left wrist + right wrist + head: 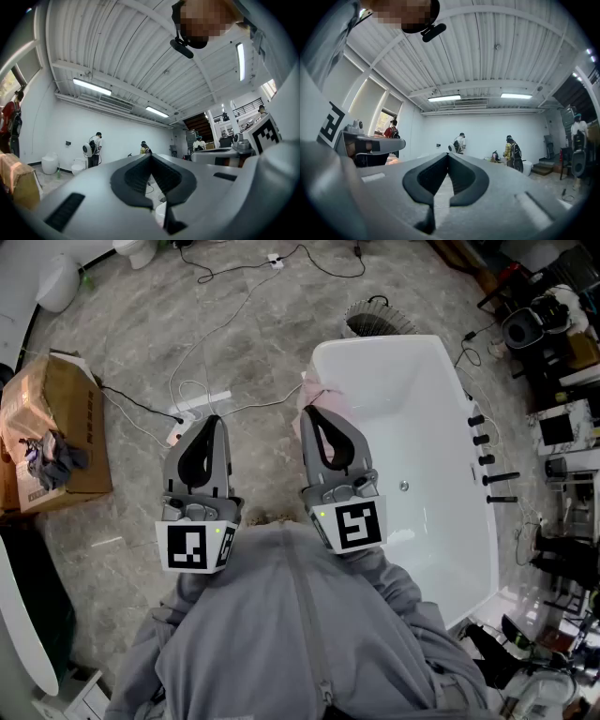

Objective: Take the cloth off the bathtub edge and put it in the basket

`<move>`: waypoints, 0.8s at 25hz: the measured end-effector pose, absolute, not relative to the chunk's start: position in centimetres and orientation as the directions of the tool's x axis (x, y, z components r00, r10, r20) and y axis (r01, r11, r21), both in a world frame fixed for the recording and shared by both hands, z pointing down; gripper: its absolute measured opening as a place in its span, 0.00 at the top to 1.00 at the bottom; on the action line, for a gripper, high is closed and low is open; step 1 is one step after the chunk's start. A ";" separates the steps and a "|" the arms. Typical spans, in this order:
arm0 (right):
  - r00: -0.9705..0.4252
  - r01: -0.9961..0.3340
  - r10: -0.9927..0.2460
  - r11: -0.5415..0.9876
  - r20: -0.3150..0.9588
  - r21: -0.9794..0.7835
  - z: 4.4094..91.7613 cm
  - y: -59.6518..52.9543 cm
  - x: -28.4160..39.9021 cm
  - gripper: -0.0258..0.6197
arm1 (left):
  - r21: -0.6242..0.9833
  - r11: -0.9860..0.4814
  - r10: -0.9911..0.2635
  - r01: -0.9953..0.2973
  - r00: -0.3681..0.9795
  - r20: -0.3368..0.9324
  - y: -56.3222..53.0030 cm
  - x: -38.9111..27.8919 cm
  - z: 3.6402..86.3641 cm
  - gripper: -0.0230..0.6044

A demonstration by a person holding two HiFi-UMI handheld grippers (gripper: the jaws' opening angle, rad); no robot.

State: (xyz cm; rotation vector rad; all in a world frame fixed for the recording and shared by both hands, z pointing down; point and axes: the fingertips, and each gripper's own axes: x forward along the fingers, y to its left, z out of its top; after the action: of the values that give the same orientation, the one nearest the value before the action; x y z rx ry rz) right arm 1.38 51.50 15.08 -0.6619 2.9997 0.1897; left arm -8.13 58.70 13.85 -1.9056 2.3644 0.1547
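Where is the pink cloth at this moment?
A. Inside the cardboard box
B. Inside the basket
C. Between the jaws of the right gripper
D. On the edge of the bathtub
D: the cloth hangs over the rim of the bathtub, just in front of the right gripper, whose jaws are shut with nothing between them.

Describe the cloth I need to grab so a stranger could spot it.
Find the big white bathtub. On its left rim, close to the far corner nearest the round basket, a pale pink cloth lies draped. It is the only soft, coloured thing on the tub.
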 end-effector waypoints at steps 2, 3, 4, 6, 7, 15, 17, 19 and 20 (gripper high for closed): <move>-0.903 -0.428 -0.420 0.897 -0.092 0.108 15.0 51.2 1.5 0.96 | 0.011 0.206 -0.968 -0.979 -0.205 -0.143 58.3 -7.9 13.8 0.95; -0.901 -0.432 -0.424 0.895 -0.093 0.109 15.0 51.1 1.6 0.96 | 0.009 0.202 -0.969 -0.979 -0.201 -0.143 58.1 -7.8 13.8 0.95; -0.899 -0.437 -0.428 0.893 -0.094 0.110 14.9 51.1 1.8 0.96 | 0.007 0.196 -0.970 -0.981 -0.195 -0.143 58.0 -7.6 13.8 0.95; -0.893 -0.449 -0.441 0.887 -0.091 0.110 15.0 51.1 2.0 0.96 | 0.005 0.179 -0.974 -0.984 -0.178 -0.142 57.9 -7.3 13.8 0.95; -0.889 -0.456 -0.448 0.883 -0.090 0.110 15.1 51.1 2.0 0.96 | 0.005 0.168 -0.976 -0.986 -0.167 -0.140 57.7 -7.3 13.9 0.95; -0.842 -0.539 -0.531 0.835 -0.093 0.113 15.5 50.4 4.4 0.95 | 0.000 0.058 -0.988 -0.998 -0.058 -0.144 56.1 -5.7 14.2 0.95; -0.817 -0.577 -0.570 0.809 -0.089 0.115 15.7 49.8 5.3 0.95 | -0.005 0.022 -0.989 -1.000 -0.021 -0.146 55.7 -5.4 14.4 0.95; -0.787 -0.617 -0.612 0.779 -0.079 0.112 16.3 49.4 6.1 0.95 | 0.005 -0.017 -0.989 -1.000 0.016 -0.145 55.4 -5.5 14.9 0.95; -0.772 -0.636 -0.632 0.764 -0.073 0.110 16.6 49.3 6.4 0.95 | 0.010 -0.036 -0.989 -0.999 0.034 -0.144 55.2 -5.5 15.2 0.95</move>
State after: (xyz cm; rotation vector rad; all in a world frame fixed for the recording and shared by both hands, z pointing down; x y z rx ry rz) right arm 6.44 49.30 16.64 -1.0498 2.9206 0.1993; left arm -5.51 55.22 15.22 -2.1899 2.1145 0.1691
